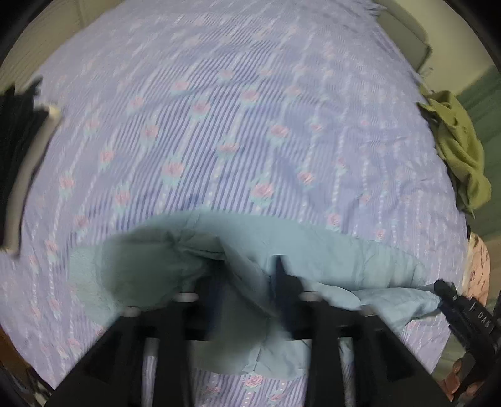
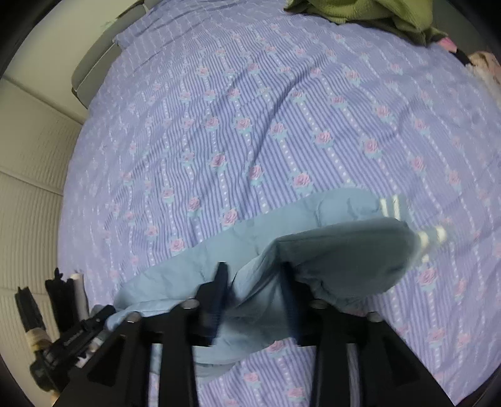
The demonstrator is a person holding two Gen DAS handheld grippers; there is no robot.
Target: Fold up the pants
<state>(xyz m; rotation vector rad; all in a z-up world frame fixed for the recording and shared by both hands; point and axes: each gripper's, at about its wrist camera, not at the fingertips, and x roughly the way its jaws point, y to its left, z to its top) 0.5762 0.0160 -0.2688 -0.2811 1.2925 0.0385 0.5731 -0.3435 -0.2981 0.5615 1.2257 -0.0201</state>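
Light blue pants (image 1: 328, 247) hang from both grippers just above a bed with a purple striped floral sheet (image 1: 219, 125). My left gripper (image 1: 247, 275) is shut on the pants' edge, with fabric bunched between its fingers. My right gripper (image 2: 253, 281) is shut on the pants (image 2: 344, 247) too, and a fold with white side stripes (image 2: 391, 206) hangs to its right. The right gripper also shows at the right edge of the left wrist view (image 1: 463, 310). The left gripper shows at the lower left of the right wrist view (image 2: 78, 335).
An olive green garment (image 1: 460, 147) lies at the bed's right edge; it also shows at the top of the right wrist view (image 2: 369, 12). A black and white item (image 1: 25, 156) lies at the left. A floral pink cloth (image 1: 479, 269) lies at the right. A ribbed wall (image 2: 28, 175) borders the bed.
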